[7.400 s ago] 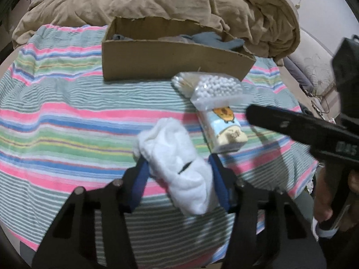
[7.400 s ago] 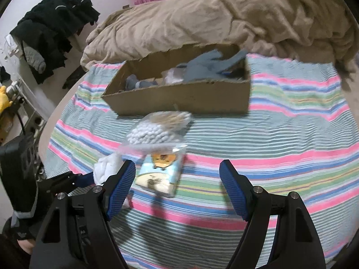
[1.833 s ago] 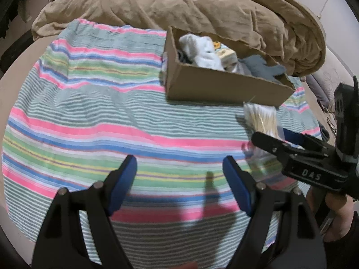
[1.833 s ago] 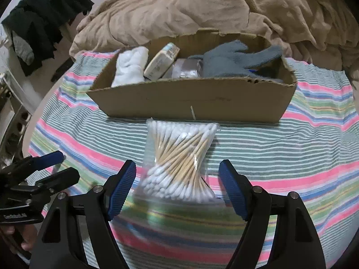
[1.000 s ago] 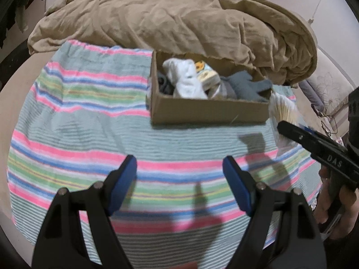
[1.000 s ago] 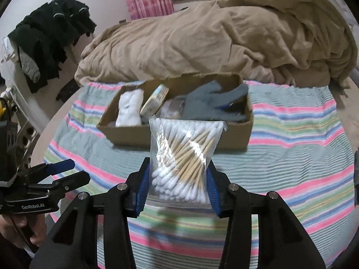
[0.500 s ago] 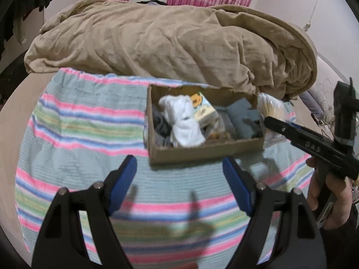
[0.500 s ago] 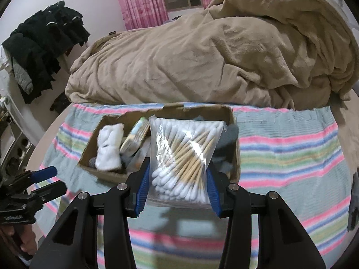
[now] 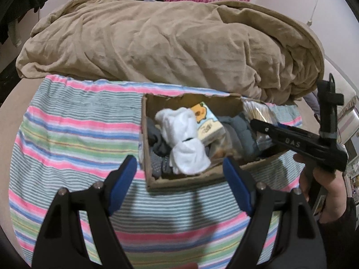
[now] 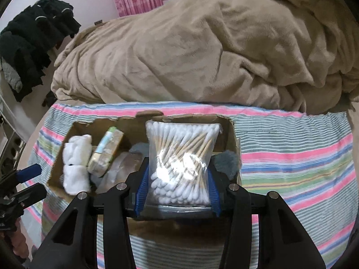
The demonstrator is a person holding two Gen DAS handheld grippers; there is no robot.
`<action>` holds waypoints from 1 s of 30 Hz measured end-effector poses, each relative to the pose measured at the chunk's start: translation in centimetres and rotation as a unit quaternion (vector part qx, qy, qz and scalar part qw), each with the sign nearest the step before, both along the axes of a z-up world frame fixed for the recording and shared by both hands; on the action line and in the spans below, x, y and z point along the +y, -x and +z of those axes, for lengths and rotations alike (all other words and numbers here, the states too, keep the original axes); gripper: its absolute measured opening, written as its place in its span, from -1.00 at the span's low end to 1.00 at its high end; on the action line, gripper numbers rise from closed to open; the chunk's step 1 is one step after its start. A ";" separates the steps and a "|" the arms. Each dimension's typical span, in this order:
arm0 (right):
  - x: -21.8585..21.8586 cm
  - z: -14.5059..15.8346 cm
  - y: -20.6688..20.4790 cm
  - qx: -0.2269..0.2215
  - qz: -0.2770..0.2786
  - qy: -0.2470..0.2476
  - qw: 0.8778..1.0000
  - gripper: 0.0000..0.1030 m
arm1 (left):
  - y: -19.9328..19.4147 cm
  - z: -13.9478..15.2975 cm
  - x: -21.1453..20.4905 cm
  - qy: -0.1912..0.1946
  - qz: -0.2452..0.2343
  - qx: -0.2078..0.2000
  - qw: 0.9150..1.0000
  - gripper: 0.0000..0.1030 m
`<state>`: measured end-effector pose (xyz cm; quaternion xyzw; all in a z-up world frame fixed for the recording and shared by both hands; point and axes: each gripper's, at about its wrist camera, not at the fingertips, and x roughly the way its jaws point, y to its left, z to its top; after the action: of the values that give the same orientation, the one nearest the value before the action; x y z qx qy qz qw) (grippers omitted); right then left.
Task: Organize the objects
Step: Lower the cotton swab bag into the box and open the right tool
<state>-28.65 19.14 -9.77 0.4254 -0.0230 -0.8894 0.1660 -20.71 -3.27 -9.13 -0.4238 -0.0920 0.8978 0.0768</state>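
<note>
My right gripper (image 10: 177,190) is shut on a clear bag of cotton swabs (image 10: 181,161) and holds it over the right half of the cardboard box (image 10: 143,118). In the box lie white socks (image 10: 75,163), a tissue pack (image 10: 106,152) and a grey glove (image 10: 226,161). In the left wrist view the same box (image 9: 190,180) shows the socks (image 9: 181,139), the tissue pack (image 9: 207,123) and the right gripper (image 9: 291,139) with the swab bag (image 9: 258,112) at its right end. My left gripper (image 9: 180,183) is open and empty, just short of the box's near wall.
The box rests on a striped cloth (image 9: 74,134) spread over the bed. A bunched tan blanket (image 9: 168,44) lies right behind the box. Dark clothes (image 10: 38,29) hang at the far left. A hand (image 9: 323,190) grips the right tool.
The right gripper has carried the swab bag forward from in front of the box to over its right half. The left gripper has also come closer to the box.
</note>
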 end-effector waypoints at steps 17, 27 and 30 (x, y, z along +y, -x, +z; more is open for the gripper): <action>-1.2 1.1 -3.0 0.007 0.017 -0.023 1.000 0.55 | -2.4 1.6 0.0 -0.005 0.007 0.005 1.000 0.56; -1.7 3.2 -8.5 0.023 0.017 -0.031 0.999 0.55 | -7.1 3.7 -0.1 0.003 0.014 0.014 1.000 0.77; -1.8 3.9 -10.7 0.026 0.022 -0.031 0.999 0.55 | -8.6 3.9 -0.3 0.001 0.016 0.014 1.000 0.77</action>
<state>-17.97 17.29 -5.88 0.4070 0.0184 -0.8967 0.1732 -12.15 -3.52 -5.20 -0.4097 -0.0968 0.9048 0.0636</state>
